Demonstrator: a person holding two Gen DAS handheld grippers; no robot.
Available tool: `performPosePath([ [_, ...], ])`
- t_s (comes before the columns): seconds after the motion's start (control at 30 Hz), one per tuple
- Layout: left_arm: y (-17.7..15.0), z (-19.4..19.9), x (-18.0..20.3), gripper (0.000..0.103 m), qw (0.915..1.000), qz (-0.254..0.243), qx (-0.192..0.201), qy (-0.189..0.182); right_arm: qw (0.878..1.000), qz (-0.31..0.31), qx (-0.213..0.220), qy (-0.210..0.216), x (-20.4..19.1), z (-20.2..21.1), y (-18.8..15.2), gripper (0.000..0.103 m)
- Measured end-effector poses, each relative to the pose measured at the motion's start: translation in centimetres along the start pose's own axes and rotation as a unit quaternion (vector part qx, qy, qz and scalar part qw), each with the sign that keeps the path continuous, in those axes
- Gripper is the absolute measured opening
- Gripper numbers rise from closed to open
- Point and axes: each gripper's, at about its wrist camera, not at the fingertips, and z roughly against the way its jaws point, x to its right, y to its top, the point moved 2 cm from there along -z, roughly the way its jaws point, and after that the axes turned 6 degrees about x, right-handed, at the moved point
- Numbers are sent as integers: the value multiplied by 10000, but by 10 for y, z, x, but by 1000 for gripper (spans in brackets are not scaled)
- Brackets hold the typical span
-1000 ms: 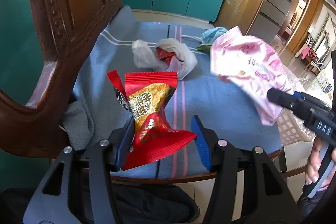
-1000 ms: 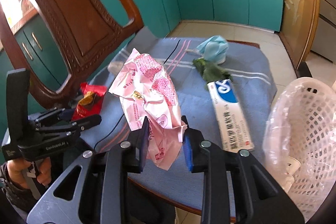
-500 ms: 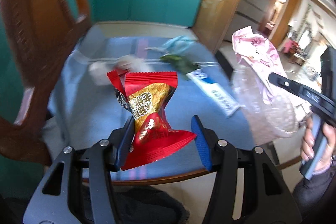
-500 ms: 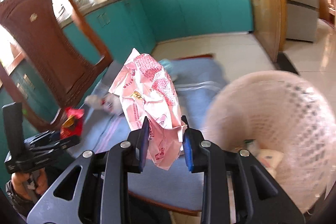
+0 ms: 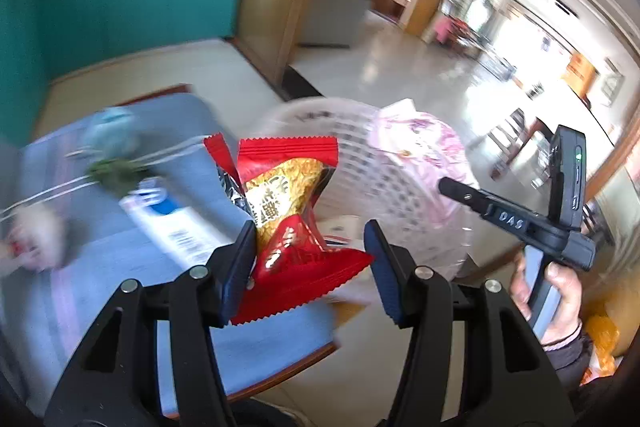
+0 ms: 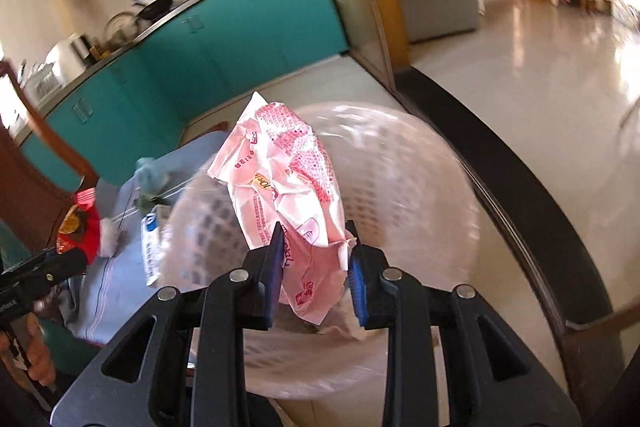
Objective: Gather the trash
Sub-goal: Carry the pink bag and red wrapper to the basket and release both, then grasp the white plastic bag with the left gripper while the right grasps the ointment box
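My left gripper (image 5: 310,259) holds a red and gold snack wrapper (image 5: 288,211) above the edge of the blue-clothed table (image 5: 100,279); the wrapper sits against the left finger with a gap to the right one. My right gripper (image 6: 314,265) is shut on a crumpled pink wrapper (image 6: 288,183) and holds it over the white mesh trash basket (image 6: 400,211). In the left wrist view the basket (image 5: 360,163) stands just beyond the table, with the pink wrapper (image 5: 420,143) over it and the right gripper (image 5: 452,187) beside it.
On the table lie a white and blue box (image 5: 168,219), a green scrap (image 5: 116,171), a light blue mask (image 5: 112,131) and a white plastic bag (image 5: 36,239). Teal cabinets (image 6: 248,35) line the far wall. A dark chair back (image 6: 24,195) stands left.
Both grippers have swung right from the table toward the basket. The pink wrapper now hangs over the basket; the red wrapper has come to the table's edge next to it.
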Motion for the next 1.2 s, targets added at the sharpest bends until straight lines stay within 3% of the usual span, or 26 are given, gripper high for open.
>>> performPosePath([
  [0.17, 9, -43, 20, 72, 9984, 38, -197, -525, 9996, 10, 4, -290, 12, -1, -3, 31],
  [0.23, 8, -48, 14, 74, 9981, 189, -234, -531, 9994, 40, -20, -329, 8, -4, -4, 34],
  [0.33, 4, -38, -1, 81, 9993, 268, -77, -258, 9995, 58, -66, -298, 6, -9, -5, 52],
  [0.43, 3, -17, -29, 83, 9974, 246, 274, 624, 9995, 152, -73, -267, -5, -14, -5, 57],
  [0.5, 3, 2, -54, 85, 9870, 193, 535, 1506, 9993, 213, -72, -290, -13, -16, -4, 59],
  [0.57, 1, 18, -89, 89, 9679, 213, 631, 2424, 9992, 351, 7, -213, -27, -15, -3, 59],
  [0.63, 2, 26, -128, 90, 9508, 430, 555, 3017, 9985, 542, 64, -75, -44, -15, -2, 59],
  [0.7, 3, 29, -176, 90, 9374, 850, 415, 3352, 9962, 861, 83, 144, -71, -14, -2, 59],
  [0.8, 2, 21, -232, 90, 9337, 1353, 196, 3309, 9891, 1333, -42, 618, -121, -22, -4, 59],
  [0.87, -4, 2, -250, 90, 9344, 1370, -259, 3278, 9811, 1708, -148, 897, -158, -31, -9, 59],
  [0.97, -19, -6, -263, 90, 9329, 1226, -512, 3346, 9641, 2403, -413, 1051, -210, -56, -24, 59],
  [1.03, -26, -14, -267, 89, 9407, 1230, -586, 3108, 9553, 2724, -669, 935, -233, -82, -34, 59],
  [1.2, -52, -16, -262, 70, 9513, 1532, -614, 2604, 9465, 3016, -1108, 298, -245, -130, -48, 60],
])
